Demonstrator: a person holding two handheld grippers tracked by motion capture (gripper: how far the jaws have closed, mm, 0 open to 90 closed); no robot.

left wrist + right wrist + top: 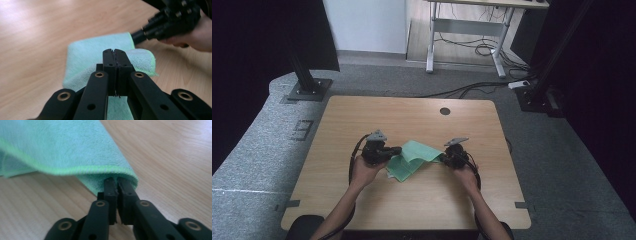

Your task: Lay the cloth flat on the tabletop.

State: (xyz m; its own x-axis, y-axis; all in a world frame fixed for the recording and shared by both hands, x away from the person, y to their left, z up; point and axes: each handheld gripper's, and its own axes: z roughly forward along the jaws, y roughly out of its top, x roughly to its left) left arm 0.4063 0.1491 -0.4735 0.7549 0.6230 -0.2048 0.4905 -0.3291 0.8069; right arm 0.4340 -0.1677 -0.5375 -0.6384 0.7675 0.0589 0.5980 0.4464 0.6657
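Observation:
A light green cloth (414, 152) lies partly folded in the middle of the wooden table (412, 112). My left gripper (398, 150) comes at it from the left, jaws pressed together at the cloth's left edge. In the left gripper view the jaw tips (115, 51) are shut, with a fold of cloth (140, 58) drawn up to them. My right gripper (443, 156) pinches the cloth's right edge. In the right gripper view its tips (117, 180) are shut, and the cloth (62, 145) drapes over them, lifted off the wood. The right gripper (150, 31) also appears beyond the cloth.
A round cable hole (445, 111) sits near the table's far edge. Black stand feet (307, 90) rest on the grey carpet at the back left and right. A desk frame (462, 30) with cables stands farther back.

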